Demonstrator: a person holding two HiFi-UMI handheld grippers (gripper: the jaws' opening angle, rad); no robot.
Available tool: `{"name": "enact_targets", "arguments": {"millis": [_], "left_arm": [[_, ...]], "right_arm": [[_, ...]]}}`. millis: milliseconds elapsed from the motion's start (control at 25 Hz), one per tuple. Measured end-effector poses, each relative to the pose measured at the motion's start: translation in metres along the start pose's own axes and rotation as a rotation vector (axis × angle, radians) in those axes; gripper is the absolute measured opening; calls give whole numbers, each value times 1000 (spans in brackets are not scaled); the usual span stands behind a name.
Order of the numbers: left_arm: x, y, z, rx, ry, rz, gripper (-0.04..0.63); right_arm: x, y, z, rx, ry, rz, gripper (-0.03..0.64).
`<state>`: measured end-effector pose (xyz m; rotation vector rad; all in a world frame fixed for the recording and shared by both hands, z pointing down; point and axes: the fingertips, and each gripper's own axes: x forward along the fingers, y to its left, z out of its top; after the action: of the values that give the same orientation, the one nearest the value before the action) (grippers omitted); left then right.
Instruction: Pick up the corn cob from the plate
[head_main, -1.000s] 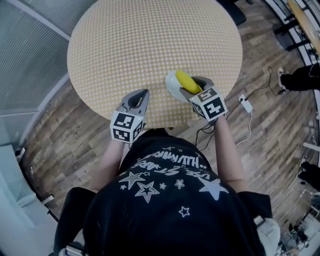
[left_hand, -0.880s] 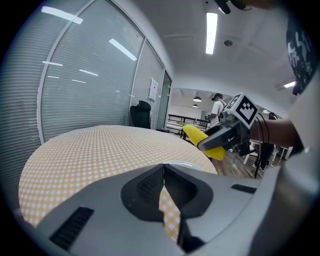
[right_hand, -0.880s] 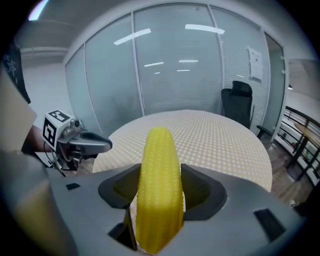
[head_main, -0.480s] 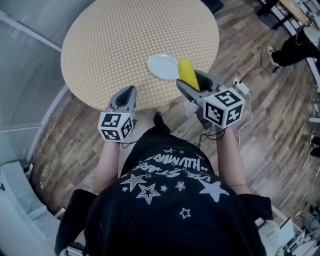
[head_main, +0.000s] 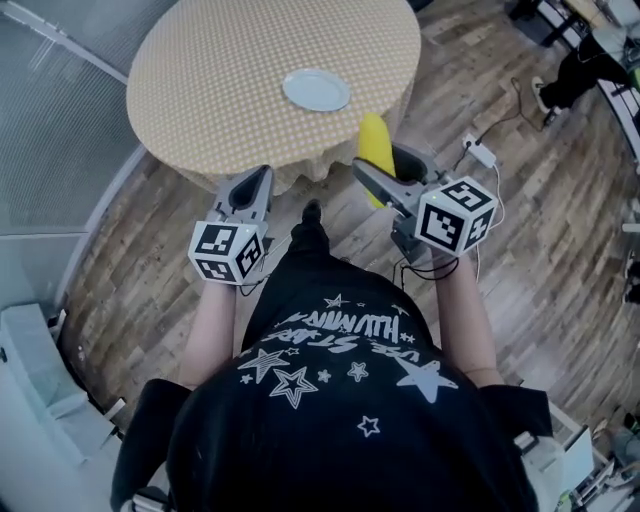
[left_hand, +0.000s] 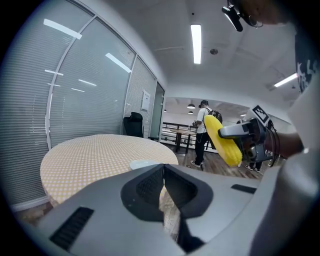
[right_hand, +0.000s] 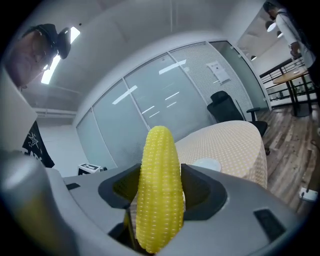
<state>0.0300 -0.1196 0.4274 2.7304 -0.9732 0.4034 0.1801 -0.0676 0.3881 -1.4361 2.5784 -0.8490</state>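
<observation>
Yellow corn cob (head_main: 373, 145) is clamped in our right gripper (head_main: 388, 168) jaws, apart from the plate (head_main: 316, 89). Our left gripper (head_main: 258, 180) jaws are closed and empty.

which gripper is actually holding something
The right gripper, on the person's right: its jaws are clamped on the yellow corn cob. The left gripper has its jaws together with nothing between them.
</observation>
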Motion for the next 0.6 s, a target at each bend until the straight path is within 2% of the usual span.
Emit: {"name": "enact_targets", "arguments": {"millis": [200, 320, 600], "left_arm": [[-26, -25, 12, 6, -28, -4, 8], [-30, -35, 17, 27, -31, -27, 8], [-27, -46, 21, 15, -71, -86, 8]], "right_arm": [[-21, 19, 1, 56, -57, 51, 256], [-30, 27, -1, 45, -72, 60, 256], [-38, 33, -7, 16, -91, 27, 256]]}}
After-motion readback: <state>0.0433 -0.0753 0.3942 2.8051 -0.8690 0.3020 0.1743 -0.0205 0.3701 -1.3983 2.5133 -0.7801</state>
